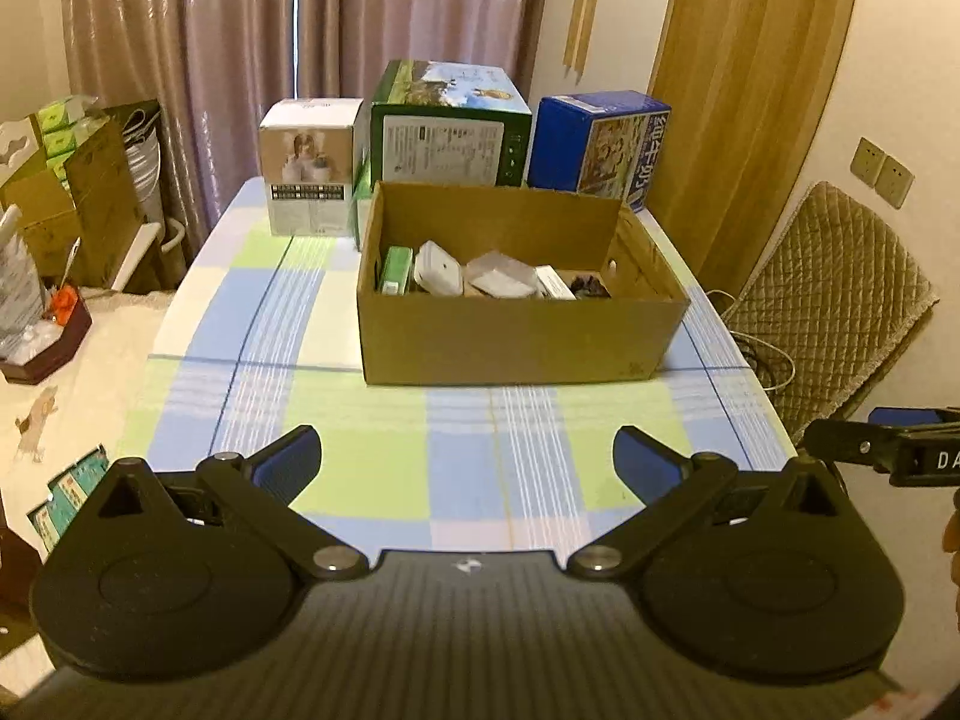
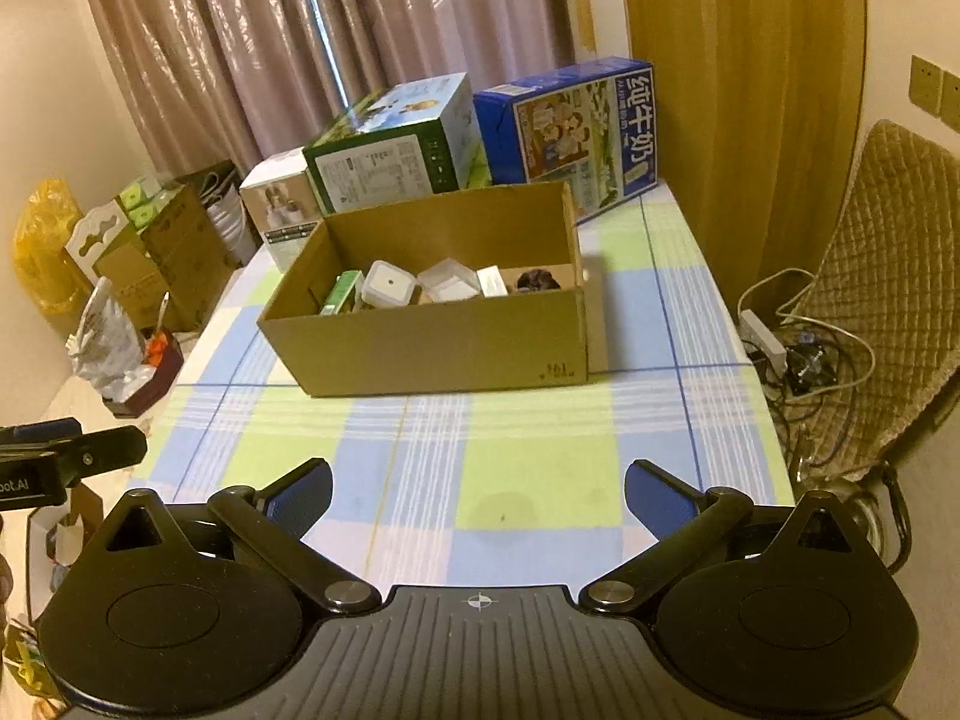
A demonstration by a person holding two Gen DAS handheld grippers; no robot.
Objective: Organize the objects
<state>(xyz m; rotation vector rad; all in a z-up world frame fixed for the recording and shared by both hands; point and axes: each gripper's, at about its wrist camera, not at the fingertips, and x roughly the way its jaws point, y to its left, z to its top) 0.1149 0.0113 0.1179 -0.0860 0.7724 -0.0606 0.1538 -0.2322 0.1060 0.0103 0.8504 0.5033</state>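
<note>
My left gripper (image 1: 465,459) has its blue pads spread wide with nothing between them, and my right gripper (image 2: 477,495) is the same, both hanging over the near end of the checked tablecloth (image 1: 384,468) and well back from the work. Ahead of both, in the middle of the table, stands the open cardboard box (image 1: 516,336), and the loose things I take to be the ones to sort lie along its floor: a green packet (image 1: 396,269) at the left, beside it a white squarish container (image 1: 439,269) with a small dark dot on its lid, then a clear plastic case (image 1: 501,273), a small white carton (image 1: 555,283) and a dark clump (image 1: 591,287) at the right (I cannot tell what that one is). I judge them all light. The clear case and the white container look hard and smooth, so they may slip; I would close across their flat sides, low down, without squeezing hard. The green packet looks stiff enough to pinch across its narrow faces. The box walls stand high around them, so I would come in from above. Behind the box, three printed cartons, white (image 1: 309,165), green (image 1: 447,126) and blue (image 1: 600,141), stand in a row.
</note>
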